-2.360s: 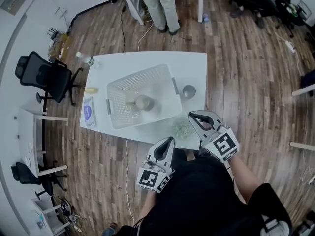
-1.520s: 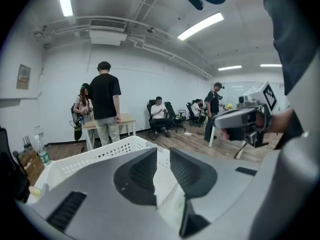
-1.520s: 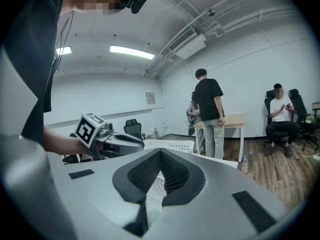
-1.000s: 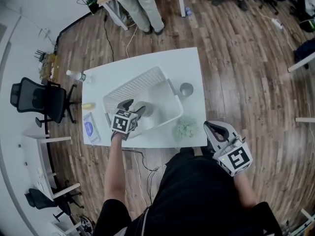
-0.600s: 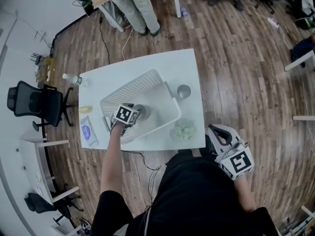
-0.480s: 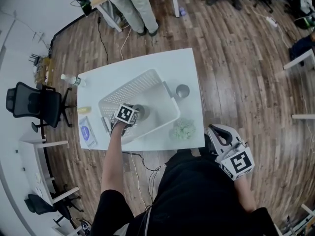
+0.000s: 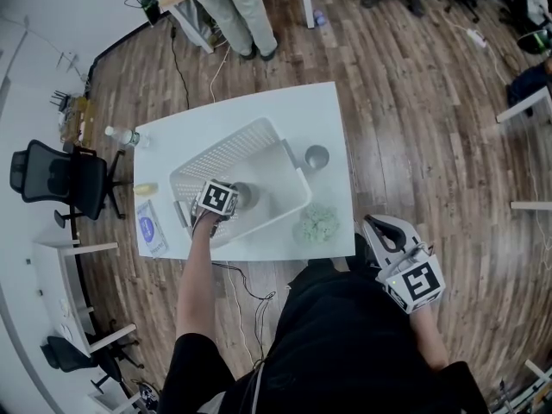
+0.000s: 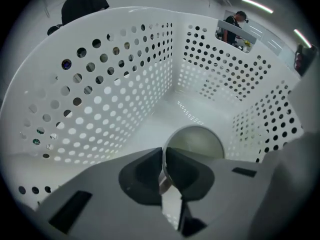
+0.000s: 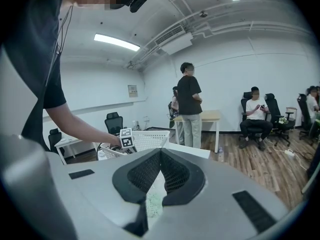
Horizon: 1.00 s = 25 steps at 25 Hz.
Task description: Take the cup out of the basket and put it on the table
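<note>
The left gripper [image 8: 163, 158] is pointing steeply down into the basket [image 7: 259, 142]. Its jaws have just been closing and are now pinching the thin rim of the cup [image 8: 196, 141]. The round, smooth, metallic cup is sitting open side up on the floor of the white perforated plastic basket. The basket is resting on a white table [image 7: 332, 110] over a wooden plank floor [image 7: 414, 128]. The right gripper [image 9: 159, 156] is hanging off the table's near corner, jaws together and empty.

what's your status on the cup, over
Left gripper in basket, jaws just closed on cup rim. Right gripper shut, empty, held back off the table. Cup inside basket, walls all round, likely way out is up.
</note>
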Each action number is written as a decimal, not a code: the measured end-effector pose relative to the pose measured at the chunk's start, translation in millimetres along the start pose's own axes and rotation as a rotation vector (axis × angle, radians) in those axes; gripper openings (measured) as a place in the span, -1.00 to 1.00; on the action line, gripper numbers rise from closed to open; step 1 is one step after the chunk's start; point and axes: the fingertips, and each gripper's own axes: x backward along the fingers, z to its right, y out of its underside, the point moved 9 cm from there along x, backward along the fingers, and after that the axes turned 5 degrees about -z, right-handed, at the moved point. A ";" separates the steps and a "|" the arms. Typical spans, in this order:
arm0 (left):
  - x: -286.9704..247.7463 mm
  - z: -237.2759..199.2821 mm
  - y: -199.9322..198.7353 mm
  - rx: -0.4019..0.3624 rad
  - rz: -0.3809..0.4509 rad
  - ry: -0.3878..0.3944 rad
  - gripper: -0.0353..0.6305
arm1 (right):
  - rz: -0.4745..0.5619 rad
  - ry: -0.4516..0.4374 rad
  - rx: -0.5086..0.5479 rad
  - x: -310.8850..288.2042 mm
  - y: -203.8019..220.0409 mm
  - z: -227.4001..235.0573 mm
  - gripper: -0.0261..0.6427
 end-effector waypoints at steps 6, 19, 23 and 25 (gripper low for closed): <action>39.0 4.1 -5.8 0.045 0.098 -0.026 -0.80 | 0.013 -0.026 0.003 3.2 -1.5 4.9 -0.85; 219.9 22.1 9.4 0.143 0.445 -0.154 -0.80 | 0.049 -0.152 0.057 -7.7 -11.8 12.8 -0.85; 263.8 4.9 63.4 0.265 0.525 -0.200 -0.80 | 0.050 -0.177 0.066 -19.6 -18.5 5.3 -0.85; 278.2 -4.9 95.4 0.332 0.530 -0.246 -0.80 | 0.051 -0.185 0.073 -24.0 -22.4 -0.3 -0.85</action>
